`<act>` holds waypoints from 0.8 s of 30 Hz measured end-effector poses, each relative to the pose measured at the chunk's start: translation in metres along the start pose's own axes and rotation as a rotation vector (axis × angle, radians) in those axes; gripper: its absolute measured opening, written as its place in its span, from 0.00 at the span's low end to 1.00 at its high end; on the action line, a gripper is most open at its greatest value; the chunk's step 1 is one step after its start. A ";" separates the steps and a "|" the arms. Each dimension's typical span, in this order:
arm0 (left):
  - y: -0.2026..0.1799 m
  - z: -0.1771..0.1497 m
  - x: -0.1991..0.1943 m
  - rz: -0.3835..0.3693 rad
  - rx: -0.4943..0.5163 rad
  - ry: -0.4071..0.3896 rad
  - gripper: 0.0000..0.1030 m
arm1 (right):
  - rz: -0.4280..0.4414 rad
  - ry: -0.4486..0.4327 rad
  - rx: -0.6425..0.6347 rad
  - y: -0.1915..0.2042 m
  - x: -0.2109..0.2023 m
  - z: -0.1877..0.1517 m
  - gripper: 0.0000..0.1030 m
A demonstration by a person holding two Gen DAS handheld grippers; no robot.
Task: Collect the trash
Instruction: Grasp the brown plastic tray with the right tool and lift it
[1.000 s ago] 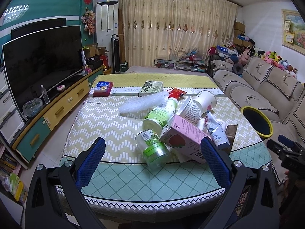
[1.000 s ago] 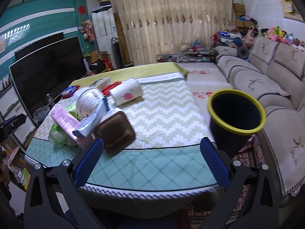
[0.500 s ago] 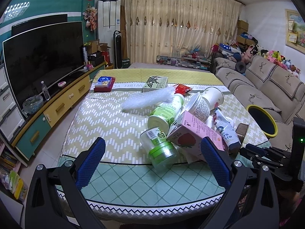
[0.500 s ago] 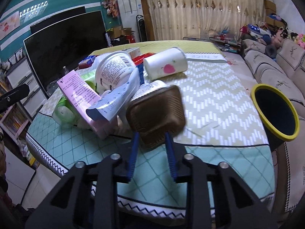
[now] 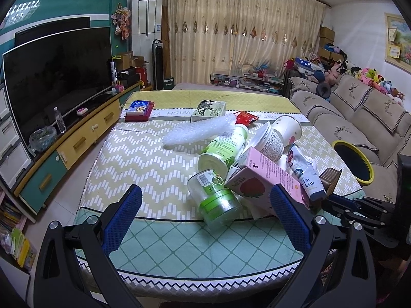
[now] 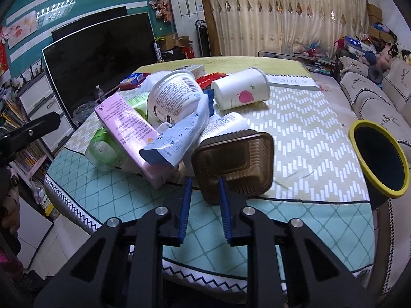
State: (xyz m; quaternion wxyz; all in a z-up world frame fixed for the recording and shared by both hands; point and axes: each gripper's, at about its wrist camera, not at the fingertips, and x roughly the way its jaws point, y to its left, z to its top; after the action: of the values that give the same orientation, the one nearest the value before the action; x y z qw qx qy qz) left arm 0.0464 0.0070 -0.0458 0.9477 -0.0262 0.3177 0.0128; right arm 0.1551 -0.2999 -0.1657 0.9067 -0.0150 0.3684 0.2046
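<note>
A heap of trash lies on the table: a pink carton (image 5: 259, 177), a green-lidded jar (image 5: 215, 197), a green bottle (image 5: 223, 146), a white tub (image 6: 174, 95), a paper cup (image 6: 241, 91), a squeezed tube (image 6: 177, 138) and bubble wrap (image 5: 200, 131). My right gripper (image 6: 204, 182) is shut on the near rim of a brown plastic tray (image 6: 236, 164), which stands tilted at the heap's right edge. The tray also shows in the left wrist view (image 5: 330, 177). My left gripper (image 5: 205, 205) is open and empty, just short of the jar and carton.
A black bin with a yellow rim (image 6: 380, 159) stands off the table's right side, by the sofa (image 5: 359, 118). A green box (image 5: 209, 107) and a red-blue box (image 5: 138, 110) lie at the far end. A TV (image 5: 56, 77) on a cabinet runs along the left.
My right gripper moved in to the brown tray and closed on its rim, tilting it up. My left gripper drifted slightly closer to the heap and stayed open.
</note>
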 end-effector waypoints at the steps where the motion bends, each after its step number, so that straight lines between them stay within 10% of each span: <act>1: -0.001 0.000 0.000 0.000 0.003 -0.001 0.95 | 0.000 0.002 -0.002 0.001 0.002 0.001 0.20; 24: -0.017 -0.002 -0.003 -0.071 0.046 -0.025 0.95 | -0.091 -0.131 0.119 -0.076 -0.045 0.025 0.04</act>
State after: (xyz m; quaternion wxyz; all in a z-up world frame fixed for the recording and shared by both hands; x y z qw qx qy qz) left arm 0.0438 -0.0106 -0.0447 0.9518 -0.0154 0.3050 -0.0280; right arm 0.1720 -0.3809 -0.1262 0.9366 0.0354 0.3188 0.1414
